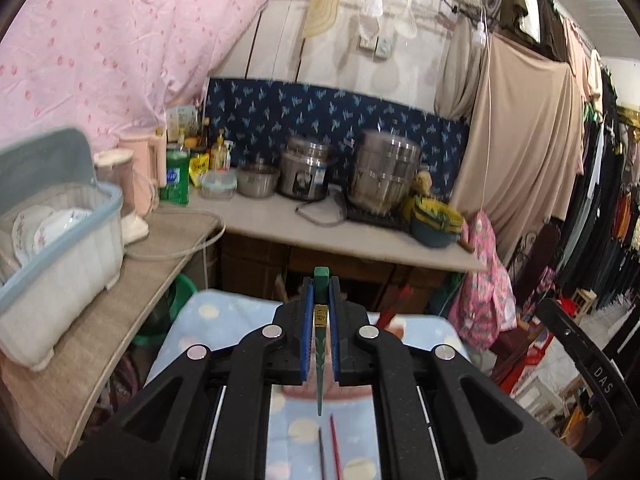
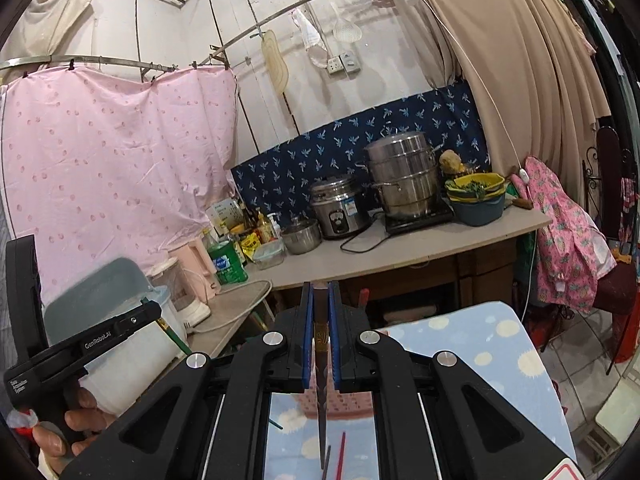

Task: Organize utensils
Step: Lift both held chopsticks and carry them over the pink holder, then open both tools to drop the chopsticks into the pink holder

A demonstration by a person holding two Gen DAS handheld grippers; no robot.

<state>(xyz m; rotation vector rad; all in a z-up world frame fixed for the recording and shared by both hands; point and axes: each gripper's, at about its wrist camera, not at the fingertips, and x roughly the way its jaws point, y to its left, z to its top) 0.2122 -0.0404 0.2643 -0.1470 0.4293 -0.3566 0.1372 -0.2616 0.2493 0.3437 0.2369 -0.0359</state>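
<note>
My left gripper (image 1: 320, 312) is shut on a green chopstick (image 1: 320, 364), held upright with its thin tip hanging down above a blue dotted cloth (image 1: 224, 316). My right gripper (image 2: 320, 320) is shut on a dark brown chopstick (image 2: 321, 392), also tip down above the same cloth (image 2: 472, 340). A dark chopstick (image 1: 321, 454) and a red chopstick (image 1: 335, 446) lie loose on the cloth under the grippers; they show in the right wrist view too, dark (image 2: 327, 460) and red (image 2: 341, 454). The left gripper's body (image 2: 80, 350) shows at the left of the right wrist view.
A blue-rimmed dish rack (image 1: 60, 236) with plates stands on the left counter. The back counter (image 1: 280, 220) holds a rice cooker (image 1: 306, 172), a steel steamer pot (image 1: 384, 172), stacked bowls (image 1: 434, 220), a green bottle (image 1: 175, 178) and jars. Clothes hang at the right.
</note>
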